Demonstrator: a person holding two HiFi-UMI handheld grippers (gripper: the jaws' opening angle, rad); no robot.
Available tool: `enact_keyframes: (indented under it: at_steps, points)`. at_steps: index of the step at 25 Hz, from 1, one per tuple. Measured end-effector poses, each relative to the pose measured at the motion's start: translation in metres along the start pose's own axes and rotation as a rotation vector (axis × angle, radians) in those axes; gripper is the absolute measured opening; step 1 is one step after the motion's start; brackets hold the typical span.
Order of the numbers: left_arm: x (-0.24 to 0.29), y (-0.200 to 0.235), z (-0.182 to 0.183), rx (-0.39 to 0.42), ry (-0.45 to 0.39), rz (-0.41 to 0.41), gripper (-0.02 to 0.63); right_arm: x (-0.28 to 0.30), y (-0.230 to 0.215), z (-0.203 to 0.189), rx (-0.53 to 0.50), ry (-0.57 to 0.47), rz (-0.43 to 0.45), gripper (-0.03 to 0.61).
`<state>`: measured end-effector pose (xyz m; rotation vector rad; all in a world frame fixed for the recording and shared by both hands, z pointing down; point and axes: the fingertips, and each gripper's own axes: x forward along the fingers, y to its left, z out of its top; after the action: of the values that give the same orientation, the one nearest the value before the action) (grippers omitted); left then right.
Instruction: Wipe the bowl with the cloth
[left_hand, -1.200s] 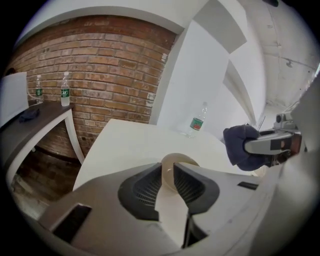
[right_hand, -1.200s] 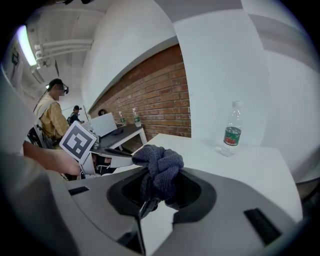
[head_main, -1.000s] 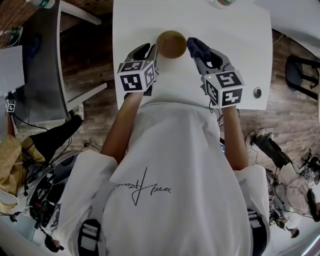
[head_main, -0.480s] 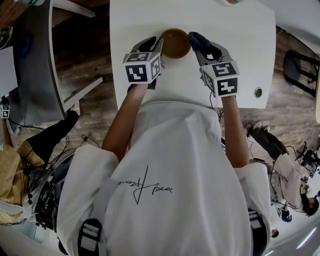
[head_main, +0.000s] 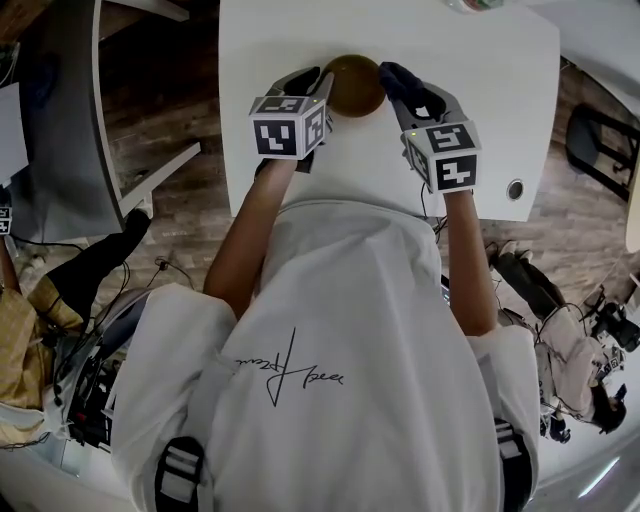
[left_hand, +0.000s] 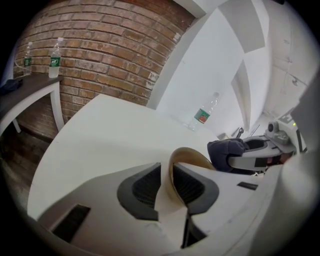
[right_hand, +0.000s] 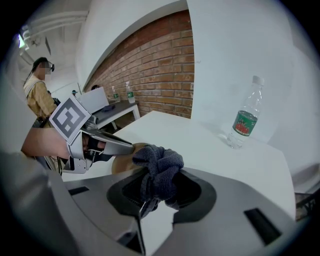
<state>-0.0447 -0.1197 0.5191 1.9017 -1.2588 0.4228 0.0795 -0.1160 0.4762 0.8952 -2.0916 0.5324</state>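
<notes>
A brown bowl (head_main: 355, 86) is held tilted over the white table (head_main: 480, 60). My left gripper (head_main: 320, 84) is shut on its left rim. In the left gripper view the thin rim (left_hand: 168, 172) stands between the two dark pads, and the jaws have just closed a little further on it. My right gripper (head_main: 396, 80) is shut on a bunched dark blue cloth (right_hand: 160, 167) and sits at the bowl's right edge (right_hand: 122, 162). The cloth (left_hand: 225, 150) is close beside the bowl; I cannot tell whether they touch.
A clear water bottle with a red and green label (right_hand: 245, 117) stands at the far side of the table. A round cable hole (head_main: 515, 187) sits near the table's front right corner. Another table (left_hand: 30, 87) with bottles stands by the brick wall. A person (right_hand: 37, 95) stands at the left.
Both grippers have sunk a little towards the table, with the bowl and the cloth still in them. The cloth stays by the bowl's right edge.
</notes>
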Motion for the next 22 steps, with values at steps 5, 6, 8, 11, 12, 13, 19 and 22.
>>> enact_keyframes:
  at_steps: [5,6,8,11,12,13,19,22]
  points:
    - [-0.008,0.001,-0.001,-0.036,-0.019,-0.04,0.068,0.0,0.014,-0.001,-0.008,-0.003,0.001,0.103]
    - [-0.009,0.0,-0.003,-0.032,-0.019,-0.043,0.043,-0.001,0.015,-0.002,-0.007,-0.004,0.002,0.103]
    - [-0.01,-0.002,-0.005,-0.017,-0.02,-0.04,0.009,-0.002,0.016,-0.005,-0.006,-0.004,0.002,0.103]
    - [-0.007,-0.002,-0.005,0.001,-0.023,-0.033,0.008,-0.001,0.015,-0.007,-0.001,-0.004,0.001,0.103]
    - [-0.006,-0.001,-0.004,0.005,-0.023,-0.031,0.008,0.0,0.014,-0.007,0.0,-0.005,-0.001,0.103]
    - [-0.005,-0.001,-0.004,0.009,-0.022,-0.027,0.008,0.001,0.013,-0.007,0.001,-0.007,-0.002,0.104]
    - [-0.005,-0.001,-0.005,0.023,-0.027,0.008,0.009,0.0,0.014,-0.01,0.01,-0.009,-0.012,0.103]
    - [-0.005,-0.002,-0.003,0.02,-0.028,0.01,0.009,-0.001,0.013,-0.01,0.021,-0.011,-0.018,0.103]
